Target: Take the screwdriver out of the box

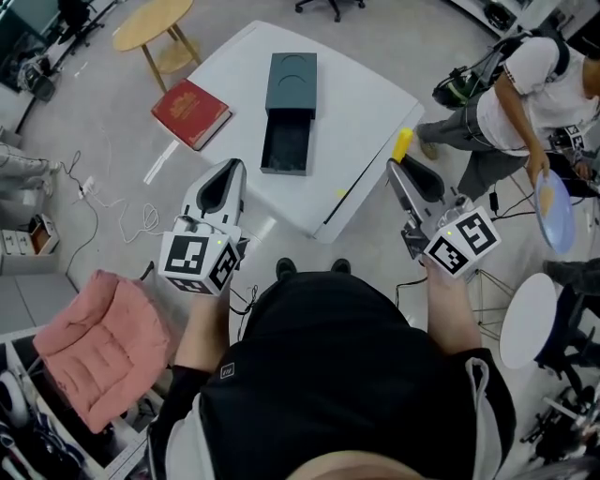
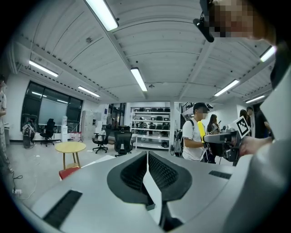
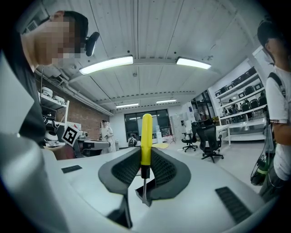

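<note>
step: screwdriver (image 3: 146,132) is held clear of box (image 1: 291,94)
right gripper (image 3: 145,154): clamped on its handle
left gripper (image 2: 148,159): jaws pressed together, empty
next: set-down spot is needed

Red book (image 1: 191,113) at white table's (image 1: 366,122) left edge, round wooden table (image 1: 150,21) beyond, pink cushion (image 1: 103,342) lower left

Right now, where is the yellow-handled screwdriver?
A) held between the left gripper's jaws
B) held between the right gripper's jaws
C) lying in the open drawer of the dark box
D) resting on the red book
B: the right gripper view shows the screwdriver standing upright, clamped between the jaws of the right gripper, its yellow handle sticking up past them.
</note>
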The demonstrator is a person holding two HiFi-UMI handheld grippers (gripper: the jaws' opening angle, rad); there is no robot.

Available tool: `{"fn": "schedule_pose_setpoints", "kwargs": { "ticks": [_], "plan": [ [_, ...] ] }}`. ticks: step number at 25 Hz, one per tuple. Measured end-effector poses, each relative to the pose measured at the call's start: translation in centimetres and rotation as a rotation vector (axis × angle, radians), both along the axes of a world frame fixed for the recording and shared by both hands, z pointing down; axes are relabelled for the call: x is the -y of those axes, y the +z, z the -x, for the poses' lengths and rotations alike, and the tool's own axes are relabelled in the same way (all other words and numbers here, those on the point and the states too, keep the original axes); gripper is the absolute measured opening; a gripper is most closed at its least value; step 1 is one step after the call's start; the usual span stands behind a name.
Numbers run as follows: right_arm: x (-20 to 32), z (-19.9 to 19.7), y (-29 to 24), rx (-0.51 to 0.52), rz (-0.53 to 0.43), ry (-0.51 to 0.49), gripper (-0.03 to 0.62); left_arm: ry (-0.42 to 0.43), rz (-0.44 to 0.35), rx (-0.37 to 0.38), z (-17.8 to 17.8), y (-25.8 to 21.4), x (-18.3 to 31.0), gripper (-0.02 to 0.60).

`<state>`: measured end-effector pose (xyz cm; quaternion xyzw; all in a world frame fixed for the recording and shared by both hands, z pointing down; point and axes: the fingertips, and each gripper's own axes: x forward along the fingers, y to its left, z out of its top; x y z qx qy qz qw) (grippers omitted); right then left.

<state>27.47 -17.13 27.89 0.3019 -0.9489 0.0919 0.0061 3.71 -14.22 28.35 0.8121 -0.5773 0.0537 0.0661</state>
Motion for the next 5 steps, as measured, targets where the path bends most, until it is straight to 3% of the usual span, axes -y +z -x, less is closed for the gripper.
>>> {"fn": "schedule_pose_setpoints", "kwargs": {
  "ticks": [5],
  "plan": [
    [-0.7,1.9,-0.1,-0.002,0.001,-0.007,0.081,0.002,0.001,-0.002,1.7,0.0,-0.7,0.025]
  ]
}}
